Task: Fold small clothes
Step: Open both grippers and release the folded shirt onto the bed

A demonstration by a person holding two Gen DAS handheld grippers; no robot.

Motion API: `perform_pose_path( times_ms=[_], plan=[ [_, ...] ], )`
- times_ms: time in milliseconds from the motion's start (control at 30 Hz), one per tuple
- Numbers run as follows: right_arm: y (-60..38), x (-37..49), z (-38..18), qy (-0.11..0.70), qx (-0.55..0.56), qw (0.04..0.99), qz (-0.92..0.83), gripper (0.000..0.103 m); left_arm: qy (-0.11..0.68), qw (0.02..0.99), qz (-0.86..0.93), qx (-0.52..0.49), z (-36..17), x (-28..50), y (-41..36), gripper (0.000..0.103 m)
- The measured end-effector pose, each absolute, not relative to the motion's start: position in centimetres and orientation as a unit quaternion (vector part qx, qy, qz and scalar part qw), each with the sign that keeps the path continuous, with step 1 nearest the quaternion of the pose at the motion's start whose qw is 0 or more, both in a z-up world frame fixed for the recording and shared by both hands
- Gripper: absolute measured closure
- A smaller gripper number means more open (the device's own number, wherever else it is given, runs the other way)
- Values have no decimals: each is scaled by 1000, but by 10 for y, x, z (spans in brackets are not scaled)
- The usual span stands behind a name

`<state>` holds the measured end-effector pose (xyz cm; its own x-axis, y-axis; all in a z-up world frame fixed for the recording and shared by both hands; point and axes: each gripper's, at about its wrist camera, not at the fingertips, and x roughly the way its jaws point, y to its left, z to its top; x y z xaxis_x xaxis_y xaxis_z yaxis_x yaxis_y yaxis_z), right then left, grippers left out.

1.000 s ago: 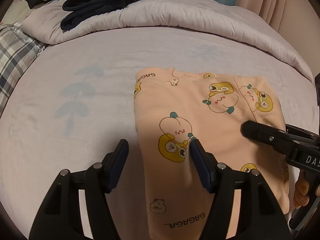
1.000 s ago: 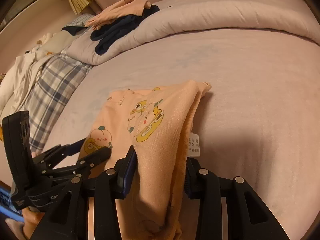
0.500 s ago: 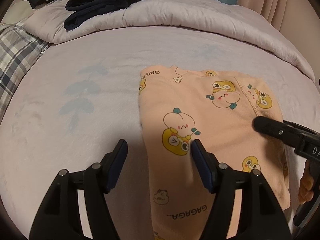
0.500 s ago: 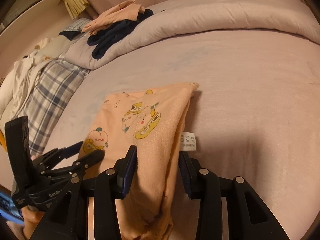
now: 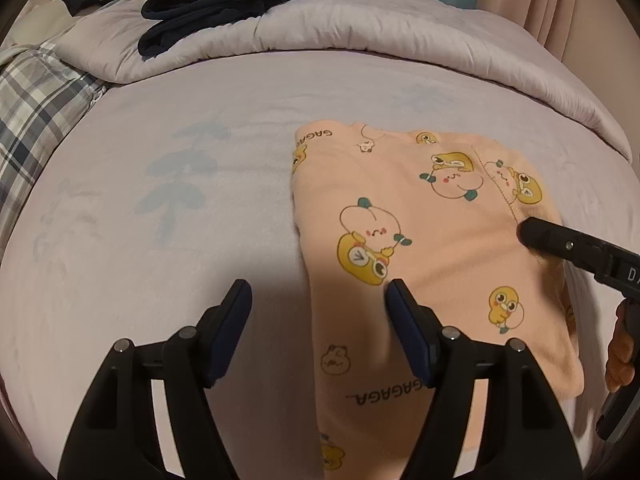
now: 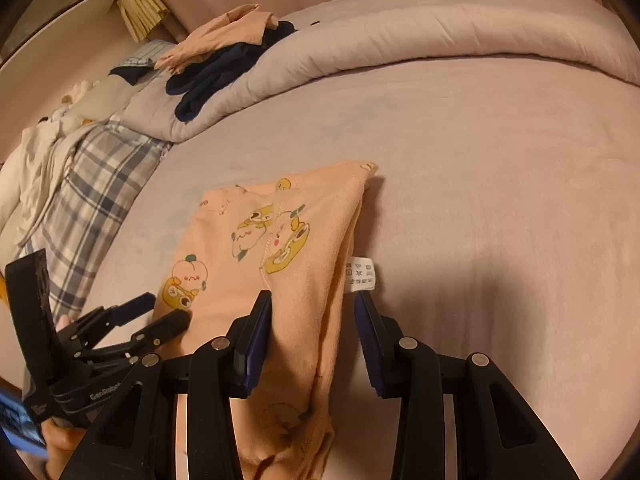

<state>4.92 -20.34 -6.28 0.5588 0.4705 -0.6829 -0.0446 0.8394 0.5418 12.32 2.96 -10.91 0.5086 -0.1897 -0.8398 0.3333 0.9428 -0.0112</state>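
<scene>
One soft peach garment (image 5: 424, 248) – folded, cartoon-printed.

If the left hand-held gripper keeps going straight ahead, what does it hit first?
Probably the peach printed garment: its left edge lies ahead between the open left hand-held gripper's fingers, on the bedsheet. Depth is uncertain.

- Peach garment (image 5: 420, 248): "GAGAGA" printed near its far left corner, beyond the left tongs (image 5: 318, 300); the word reads upside down.
- Same garment: "GAGAGA..." printed again, just inside the left tongs' right finger.
- Right tongs (image 5: 580, 248): white letters "DA" on the body, cut off at the frame edge.
- Care tag (image 6: 360, 274): washing symbols, characters too small to read, just ahead of the right tongs' right finger.
- Left tongs' body, right wrist view: "GenRobot", partly hidden.
</scene>
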Motion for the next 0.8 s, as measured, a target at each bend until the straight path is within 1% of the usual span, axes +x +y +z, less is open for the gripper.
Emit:
perform_pose_path(
  times_ms=[400,800],
  plan=[
    [-208,40,-58,444,226,856,139,64,476,864,-144,78,-110,108,36,31],
    [-197,28,-54,441,216,855,169,64,484,860,-139,79,-111,91,43,31]
  ],
)
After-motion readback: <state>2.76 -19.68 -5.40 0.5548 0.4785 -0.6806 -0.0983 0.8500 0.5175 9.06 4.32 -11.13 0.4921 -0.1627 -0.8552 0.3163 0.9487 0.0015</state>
